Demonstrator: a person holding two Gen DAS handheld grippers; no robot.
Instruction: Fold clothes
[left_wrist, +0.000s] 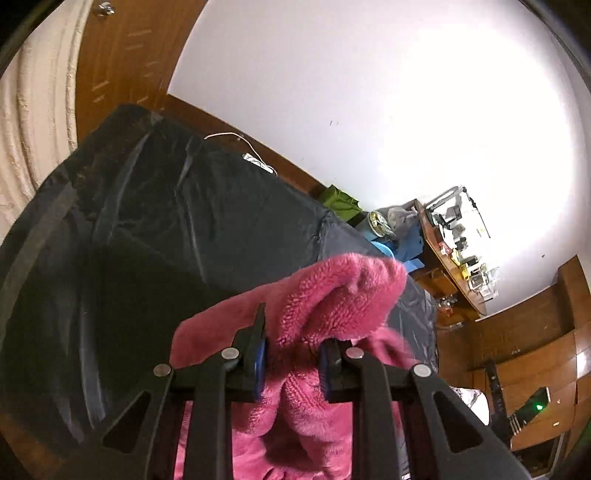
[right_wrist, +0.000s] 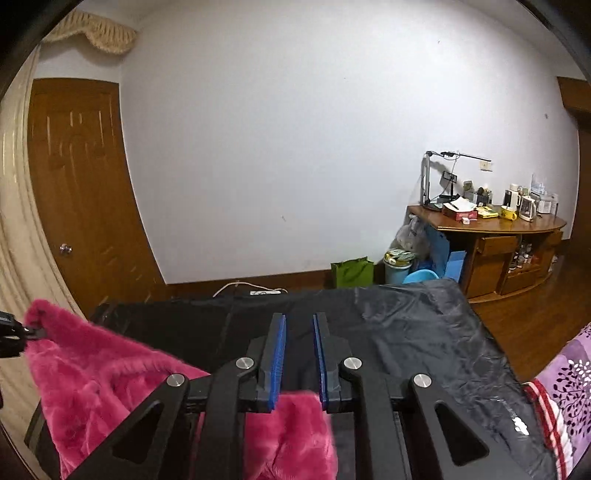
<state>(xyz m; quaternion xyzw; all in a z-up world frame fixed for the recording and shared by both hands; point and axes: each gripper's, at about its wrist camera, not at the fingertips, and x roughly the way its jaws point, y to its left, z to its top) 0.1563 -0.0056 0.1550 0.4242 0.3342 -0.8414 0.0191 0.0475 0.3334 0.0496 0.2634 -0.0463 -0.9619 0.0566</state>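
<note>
A fluffy pink garment (left_wrist: 332, 291) bunches up between the fingers of my left gripper (left_wrist: 295, 328), which is shut on it above a black sheet (left_wrist: 184, 221). In the right wrist view the same pink garment (right_wrist: 92, 376) stretches from the left gripper (right_wrist: 14, 332) at the far left edge to my right gripper (right_wrist: 299, 354). The right gripper's blue pads (right_wrist: 279, 354) stand close together, pinching the fabric at their rear end, while their tips are bare. The rest of the garment hangs below the grippers, hidden.
The black sheet (right_wrist: 406, 332) covers a wide flat surface below. Beyond it lie a power strip (right_wrist: 266, 292), a green bag (right_wrist: 351, 272), a bin (right_wrist: 397, 267) and a cluttered wooden cabinet (right_wrist: 491, 236). A wooden door (right_wrist: 81, 184) is left, a purple floral quilt (right_wrist: 565, 376) right.
</note>
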